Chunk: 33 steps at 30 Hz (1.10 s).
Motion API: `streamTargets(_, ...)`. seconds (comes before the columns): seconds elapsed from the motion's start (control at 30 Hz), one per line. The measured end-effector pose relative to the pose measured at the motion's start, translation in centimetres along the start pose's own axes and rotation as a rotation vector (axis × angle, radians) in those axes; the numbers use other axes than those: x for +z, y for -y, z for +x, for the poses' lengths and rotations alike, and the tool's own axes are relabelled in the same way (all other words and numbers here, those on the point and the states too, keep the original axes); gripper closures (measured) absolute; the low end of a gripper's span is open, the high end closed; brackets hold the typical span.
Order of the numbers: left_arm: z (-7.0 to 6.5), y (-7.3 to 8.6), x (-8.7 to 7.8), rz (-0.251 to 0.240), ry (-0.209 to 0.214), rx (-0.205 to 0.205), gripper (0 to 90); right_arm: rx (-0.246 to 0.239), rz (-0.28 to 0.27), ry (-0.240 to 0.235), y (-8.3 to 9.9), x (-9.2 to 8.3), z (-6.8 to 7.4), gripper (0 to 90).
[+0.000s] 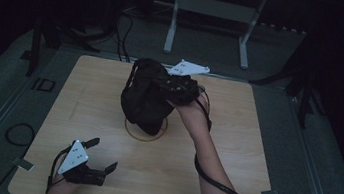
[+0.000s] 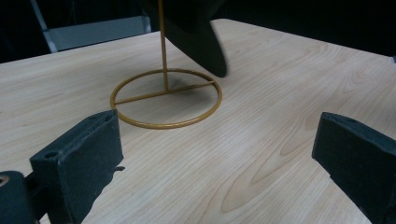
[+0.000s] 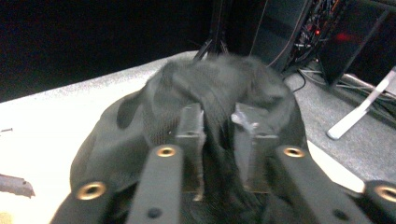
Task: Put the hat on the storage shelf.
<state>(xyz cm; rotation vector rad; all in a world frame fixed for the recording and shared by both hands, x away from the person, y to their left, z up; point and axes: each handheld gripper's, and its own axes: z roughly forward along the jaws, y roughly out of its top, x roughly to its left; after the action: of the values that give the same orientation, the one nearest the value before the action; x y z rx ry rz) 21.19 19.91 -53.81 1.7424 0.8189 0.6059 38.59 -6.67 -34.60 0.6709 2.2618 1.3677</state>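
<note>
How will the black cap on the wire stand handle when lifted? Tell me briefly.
Probably floppy: the black cap sags and folds around the thin wire stand, with cloth bunched between the jaws of the right gripper. Likely light, since that slim post carries it. The stand may tip or slide if the cap snags.

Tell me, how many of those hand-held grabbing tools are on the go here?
2. The left tool rests near the table's front left corner, jaws wide apart. The right tool is at the black cap on the stand.
</note>
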Motion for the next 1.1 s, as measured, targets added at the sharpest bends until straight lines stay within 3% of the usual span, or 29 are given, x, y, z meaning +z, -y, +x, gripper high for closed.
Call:
streamTargets(0.07,0.0,0.0,0.0,0.001,0.001,-0.001,2.1,-0.002,-0.006,-0.002,0.0,0.0,0.0,66.6)
streamTargets(0.1,-0.1,0.0,0.1,0.007,0.002,0.004,2.0,0.002,-0.014,-0.013,-0.1,0.2,0.2,60.1)
streamTargets(0.23,-0.1,0.1,0.1,0.007,0.003,0.005,2.1,-0.021,-0.003,0.021,-0.2,0.4,0.6,50.8)
streamTargets(0.9,-0.1,0.1,0.2,0.009,0.005,-0.006,2.1,0.022,-0.018,-0.008,0.1,-1.4,-0.1,40.2)
streamTargets(1.1,-0.1,0.1,0.3,0.011,0.005,-0.008,2.1,0.032,-0.018,-0.044,0.6,-2.4,-0.1,34.1)
